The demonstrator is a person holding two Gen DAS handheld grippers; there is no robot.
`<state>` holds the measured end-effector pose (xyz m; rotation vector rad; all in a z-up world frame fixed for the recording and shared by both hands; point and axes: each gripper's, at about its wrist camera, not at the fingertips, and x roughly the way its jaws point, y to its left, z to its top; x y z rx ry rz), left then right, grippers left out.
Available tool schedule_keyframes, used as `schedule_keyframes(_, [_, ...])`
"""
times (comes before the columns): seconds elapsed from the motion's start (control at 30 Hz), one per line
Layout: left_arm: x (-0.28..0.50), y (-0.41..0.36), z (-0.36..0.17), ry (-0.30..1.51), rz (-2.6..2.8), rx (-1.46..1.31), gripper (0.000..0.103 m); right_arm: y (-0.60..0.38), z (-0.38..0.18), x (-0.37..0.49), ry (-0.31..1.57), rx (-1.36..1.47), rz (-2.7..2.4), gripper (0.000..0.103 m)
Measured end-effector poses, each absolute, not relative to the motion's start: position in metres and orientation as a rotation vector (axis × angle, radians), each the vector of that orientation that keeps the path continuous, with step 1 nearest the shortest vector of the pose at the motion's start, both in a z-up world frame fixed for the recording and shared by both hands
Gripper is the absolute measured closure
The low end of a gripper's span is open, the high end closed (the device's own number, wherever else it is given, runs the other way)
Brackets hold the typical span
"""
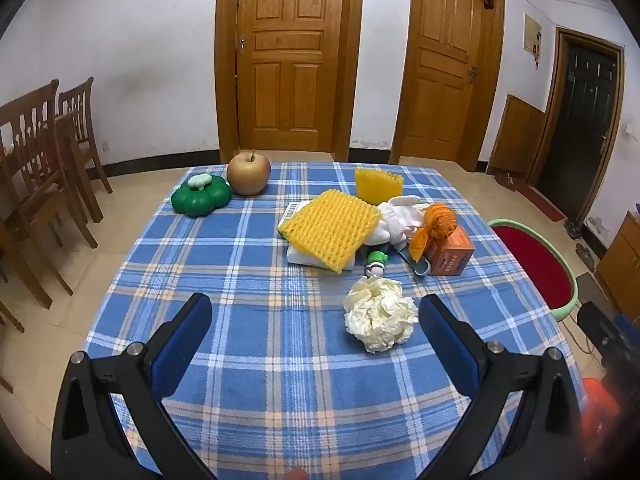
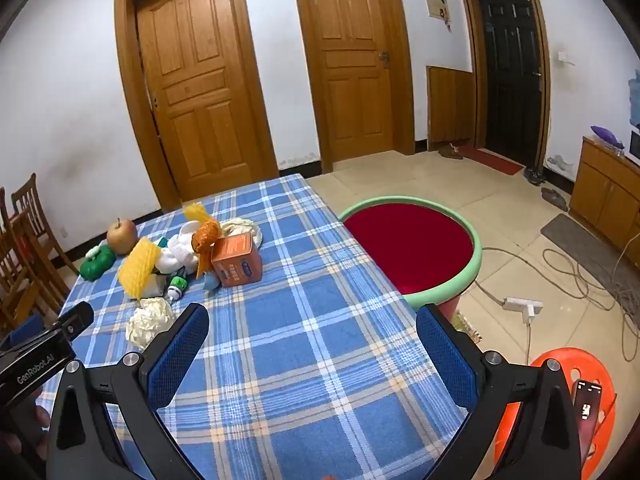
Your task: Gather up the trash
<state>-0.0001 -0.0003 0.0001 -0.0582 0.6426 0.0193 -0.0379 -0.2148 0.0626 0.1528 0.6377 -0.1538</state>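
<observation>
A crumpled cream paper ball [image 1: 379, 315] lies on the blue plaid tablecloth [image 1: 256, 360], just ahead of my open, empty left gripper [image 1: 316, 320] and nearer its right finger. Behind it lies a pile: yellow foam netting [image 1: 330, 232], white foam wrap [image 1: 400, 216], orange netting [image 1: 440, 220], an orange carton [image 1: 450, 256] and a small green-capped bottle [image 1: 376, 264]. My right gripper [image 2: 312, 332] is open and empty above the table's near right part. The paper ball [image 2: 149, 320] and pile [image 2: 192, 248] lie to its left. A red basin with a green rim [image 2: 474, 240] stands beside the table.
An apple [image 1: 249, 174] and a green flower-shaped toy [image 1: 202, 196] sit at the table's far left. Wooden chairs [image 1: 36, 168] stand to the left. An orange stool [image 2: 568, 400] holding a phone, cables and a power strip [image 2: 524, 306] are on the floor at right.
</observation>
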Motion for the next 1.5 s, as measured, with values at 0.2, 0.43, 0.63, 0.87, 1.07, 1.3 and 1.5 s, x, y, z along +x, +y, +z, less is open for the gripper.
schedule_keyframes(0.2, [0.0008,0.0004,-0.0005,0.661,0.015,-0.085,0.002,-0.2161,0.0619,-0.0386,0.640,0.161,-0.155,0.000])
schedule_keyframes(0.43, [-0.0034,0.0009,0.0001,0.658,0.008,-0.076,0.002,-0.2176,0.0628,-0.0390,0.639,0.166,-0.162,0.000])
schedule_keyframes(0.63, [-0.0020,-0.0005,0.0014,0.659,0.010,-0.075,0.002,-0.2185,0.0624,-0.0385,0.639,0.169,-0.163,0.000])
schedule_keyframes(0.87, [-0.0058,-0.0005,0.0046,0.652,0.016,-0.071,0.002,-0.2192,0.0596,-0.0403,0.649,0.172,-0.169,0.000])
schedule_keyframes(1.07, [-0.0065,0.0023,0.0059,0.656,0.024,-0.077,0.002,-0.2195,0.0594,-0.0408,0.649,0.174,-0.166,0.000])
schedule_keyframes(1.3, [-0.0069,0.0048,0.0053,0.655,0.027,-0.077,0.002,-0.2182,0.0599,-0.0398,0.651,0.180,-0.158,0.000])
schedule_keyframes(1.5, [-0.0062,0.0089,0.0066,0.652,0.032,-0.082,0.002,-0.2169,0.0623,-0.0404,0.646,0.179,-0.159,0.000])
